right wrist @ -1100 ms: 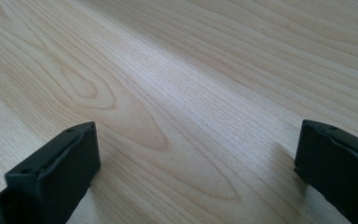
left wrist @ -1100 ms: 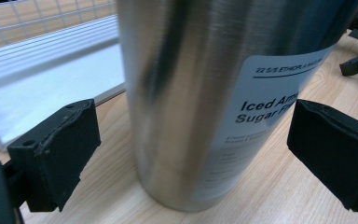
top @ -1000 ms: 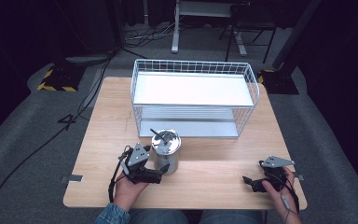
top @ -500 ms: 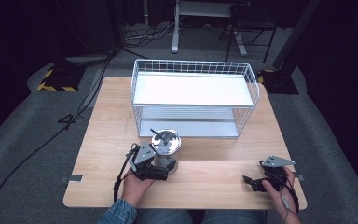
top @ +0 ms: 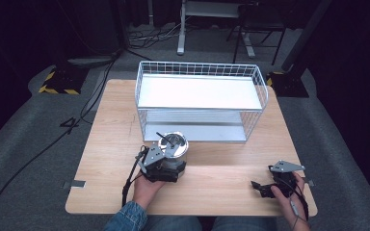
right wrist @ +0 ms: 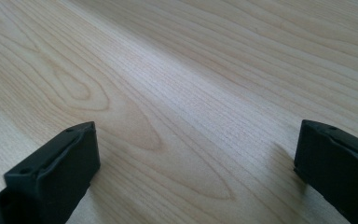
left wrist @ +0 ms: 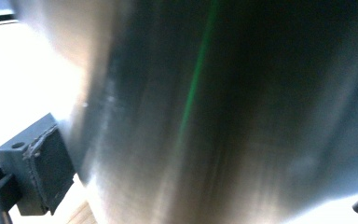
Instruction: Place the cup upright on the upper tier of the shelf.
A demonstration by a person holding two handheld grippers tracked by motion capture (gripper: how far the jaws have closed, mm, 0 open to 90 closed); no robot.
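High view: a wooden table (top: 106,144) on grey carpet carries a white wire basket (top: 200,101) at upper centre. Below it stands a steel canister (top: 174,149), contents unclear, with the left gripper (top: 166,166) against it.

Left gripper view: the jaws straddle the canister's wall (left wrist: 214,116); whether they are clamped, I cannot tell.

Right gripper view: the right gripper (right wrist: 196,172) rests with its jaws spread over bare wood.

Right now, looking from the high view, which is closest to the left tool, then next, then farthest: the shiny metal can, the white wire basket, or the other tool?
1. Shiny metal can: right at the left tool, between its jaws.
2. White wire basket: just behind the can, mid-table.
3. Right tool: far over at the table's right front corner.
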